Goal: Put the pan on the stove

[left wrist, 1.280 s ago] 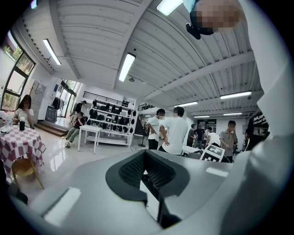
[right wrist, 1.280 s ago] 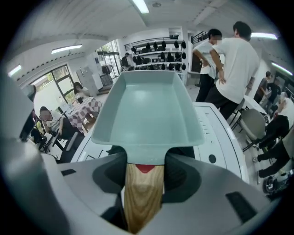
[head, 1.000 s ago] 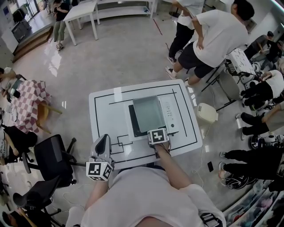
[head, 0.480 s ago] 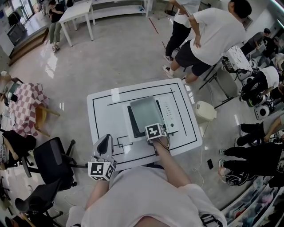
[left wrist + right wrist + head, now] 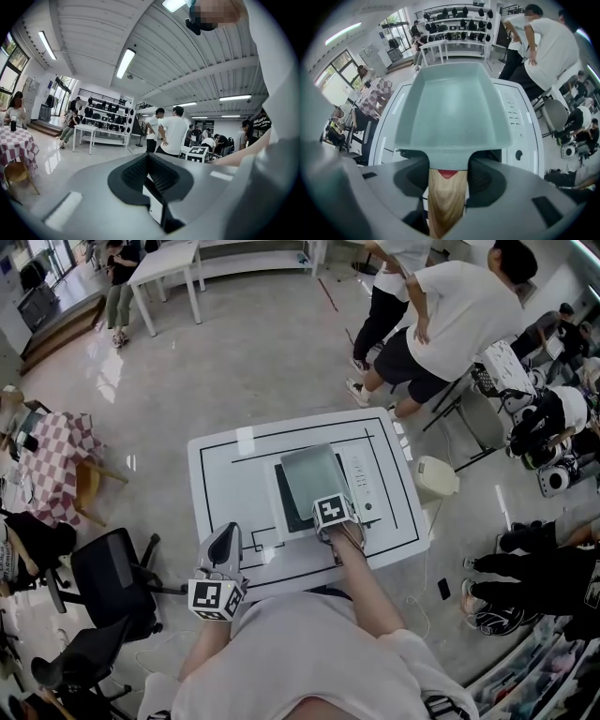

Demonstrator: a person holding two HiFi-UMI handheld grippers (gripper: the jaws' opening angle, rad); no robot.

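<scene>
A grey-green square pan (image 5: 309,474) hangs level over the white stove (image 5: 363,486) in the middle of the table (image 5: 220,474). In the right gripper view the pan (image 5: 452,108) fills the centre, with the stove (image 5: 513,117) beneath and to its right. Its wooden handle (image 5: 446,201) runs back between the jaws of my right gripper (image 5: 447,176), which is shut on it. In the head view the right gripper (image 5: 328,507) sits at the stove's near edge. My left gripper (image 5: 225,535) hangs off the table's front left corner, its jaws (image 5: 149,164) shut on nothing.
Black lines mark the white tabletop. A beige bin (image 5: 436,479) stands just right of the table. People (image 5: 450,315) stand beyond its far right corner. Black office chairs (image 5: 112,577) are at my left, and a checkered table (image 5: 52,460) lies farther left.
My right gripper has moved slightly farther over the table with the pan in it. The left gripper has barely moved.
</scene>
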